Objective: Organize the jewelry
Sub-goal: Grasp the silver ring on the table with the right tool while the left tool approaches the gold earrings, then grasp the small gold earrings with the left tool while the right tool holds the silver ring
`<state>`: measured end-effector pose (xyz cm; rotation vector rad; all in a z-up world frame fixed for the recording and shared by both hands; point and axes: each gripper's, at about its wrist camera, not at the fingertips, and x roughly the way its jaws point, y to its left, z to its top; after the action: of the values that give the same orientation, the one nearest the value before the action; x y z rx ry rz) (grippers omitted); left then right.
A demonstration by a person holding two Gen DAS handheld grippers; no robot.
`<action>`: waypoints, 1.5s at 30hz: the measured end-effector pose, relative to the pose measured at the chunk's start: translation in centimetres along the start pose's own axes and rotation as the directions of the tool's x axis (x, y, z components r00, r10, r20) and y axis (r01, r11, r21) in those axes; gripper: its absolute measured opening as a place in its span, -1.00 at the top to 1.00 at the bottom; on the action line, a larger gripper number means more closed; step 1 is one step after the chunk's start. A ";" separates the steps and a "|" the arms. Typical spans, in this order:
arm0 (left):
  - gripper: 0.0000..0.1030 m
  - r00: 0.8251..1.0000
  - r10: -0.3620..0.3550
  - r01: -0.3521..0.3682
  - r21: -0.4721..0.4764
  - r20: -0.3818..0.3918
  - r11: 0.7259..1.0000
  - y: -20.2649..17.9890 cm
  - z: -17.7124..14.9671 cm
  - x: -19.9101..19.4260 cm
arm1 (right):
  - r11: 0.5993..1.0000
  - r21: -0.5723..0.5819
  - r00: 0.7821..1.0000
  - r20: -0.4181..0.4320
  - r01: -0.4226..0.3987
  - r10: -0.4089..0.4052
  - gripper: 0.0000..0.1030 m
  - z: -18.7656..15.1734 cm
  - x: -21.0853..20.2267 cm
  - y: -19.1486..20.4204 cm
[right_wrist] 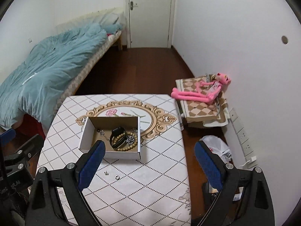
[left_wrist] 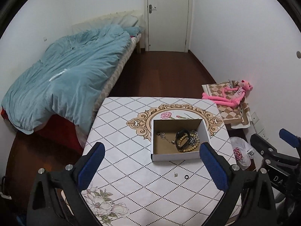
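Observation:
A white cardboard box [left_wrist: 205, 130] stands on the patterned table [left_wrist: 122, 131]; it also shows in the right wrist view [right_wrist: 84, 131]. Inside lie a black watch [left_wrist: 181, 138], a wooden bead bracelet [left_wrist: 190, 147], a silver chain [left_wrist: 165, 138] and a sparkly piece [left_wrist: 194, 138]. A small ring [left_wrist: 186, 177] and a tiny earring [left_wrist: 176, 174] lie on the table in front of the box; the ring [right_wrist: 117, 177] and earring [right_wrist: 106, 173] show in the right wrist view too. My left gripper [left_wrist: 152, 166] is open and empty above the table's near part. My right gripper [right_wrist: 149, 164] is open and empty, right of the box.
A bed with a blue duvet [left_wrist: 65, 71] is left of the table. A pink plush toy [left_wrist: 227, 96] lies on a checked cloth at the right wall. A plastic bag [left_wrist: 241, 150] sits on the floor. A white door [left_wrist: 167, 15] is at the back.

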<state>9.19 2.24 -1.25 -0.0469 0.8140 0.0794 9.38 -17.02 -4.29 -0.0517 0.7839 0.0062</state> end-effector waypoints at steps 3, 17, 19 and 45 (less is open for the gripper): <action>-0.99 1.000 -0.011 0.011 0.002 0.007 1.000 -0.1 -0.3 -1.2 | 1.000 0.008 1.000 0.013 -0.008 0.008 -0.88 -0.1 -1.4 -0.1; -0.99 0.989 0.034 -0.036 -0.012 -0.146 0.999 0.6 -5.6 5.6 | 0.993 0.056 0.982 -0.155 -0.104 0.112 -0.88 -4.9 5.8 0.5; -0.99 0.978 0.061 -0.061 0.006 -0.197 0.998 0.7 -7.0 7.8 | 0.992 0.054 0.970 -0.209 -0.117 0.126 -0.88 -6.8 8.8 1.1; -0.99 0.910 0.175 -0.160 0.073 -0.377 0.984 2.8 -11.4 17.9 | 0.982 -0.003 0.940 -0.289 -0.189 0.180 0.75 -13.8 19.4 6.1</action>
<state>12.93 5.11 -22.16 0.0488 1.2109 0.2213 13.25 -11.88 -27.98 -0.0078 1.0787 0.1934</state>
